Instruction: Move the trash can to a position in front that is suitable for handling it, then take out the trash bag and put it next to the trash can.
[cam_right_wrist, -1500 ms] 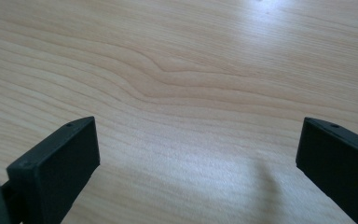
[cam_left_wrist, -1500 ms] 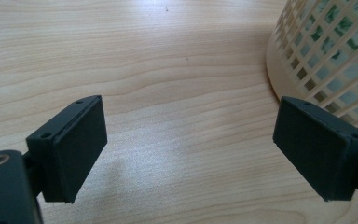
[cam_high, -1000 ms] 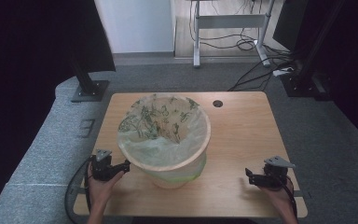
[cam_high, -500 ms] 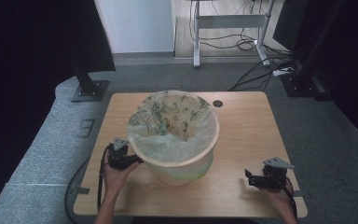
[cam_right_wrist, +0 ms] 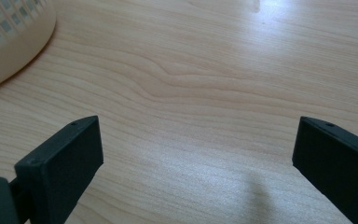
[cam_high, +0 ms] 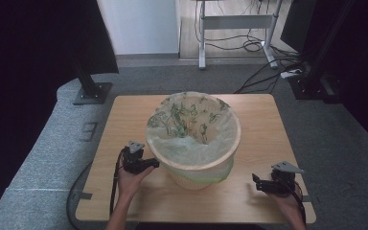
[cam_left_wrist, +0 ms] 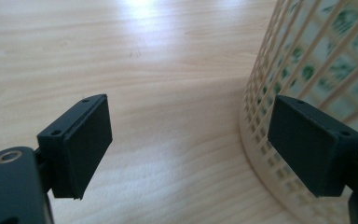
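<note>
A cream lattice wastebasket (cam_high: 191,173) stands at the middle of the wooden table (cam_high: 263,125), lined with a clear bag (cam_high: 191,129) printed with green leaves. My left gripper (cam_high: 152,164) lies low at the basket's left side, pointing right at its wall. In the left gripper view the gripper (cam_left_wrist: 193,140) is open with bare wood between the pads, and its right pad (cam_left_wrist: 312,144) sits right against the lattice wall (cam_left_wrist: 317,56); contact I cannot tell. My right gripper (cam_high: 257,182) rests near the table's front right, open (cam_right_wrist: 196,158) over bare wood, apart from the basket's base (cam_right_wrist: 9,42).
The table's front edge runs just below both hands. Grey carpet surrounds the table. A black stand base (cam_high: 93,92) sits on the floor at the back left, and a desk frame with cables (cam_high: 239,28) stands behind.
My left gripper has moved right and slightly away from the front edge, up to the basket's side. The basket has shifted to the right on the table. The right gripper has stayed put.
</note>
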